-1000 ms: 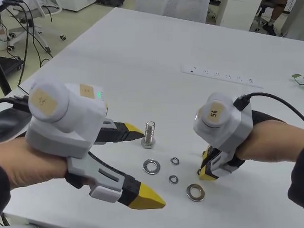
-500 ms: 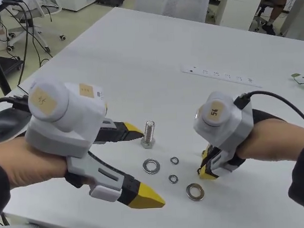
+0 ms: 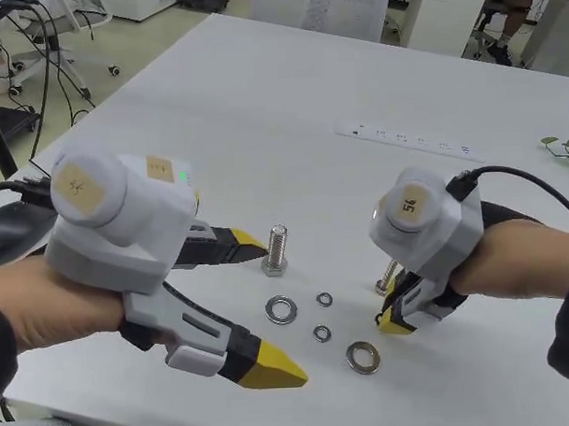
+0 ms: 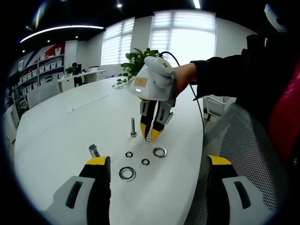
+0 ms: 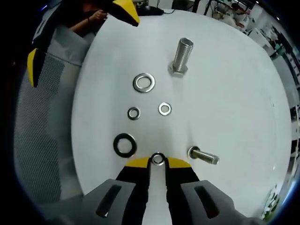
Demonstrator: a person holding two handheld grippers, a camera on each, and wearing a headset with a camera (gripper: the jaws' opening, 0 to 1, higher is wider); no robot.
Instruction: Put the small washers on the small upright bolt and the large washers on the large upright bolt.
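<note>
Steel small washer (image 5: 158, 158) pinched in right tongs (image 5: 158, 163) beside small bolt (image 5: 204, 155); left tongs (image 4: 158, 161) wide.

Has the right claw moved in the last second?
Yes, slightly. The right claw, shut on a small washer, has shifted rightward in the head view, away from the large bolt; the small bolt now shows beside it.

Holds the left gripper (image 3: 280, 308) level and forward, jaws spread wide. Points the right gripper (image 3: 391, 321) steeply downward, jaws pinched nearly together on a small washer (image 5: 158, 158) at their tips.
</note>
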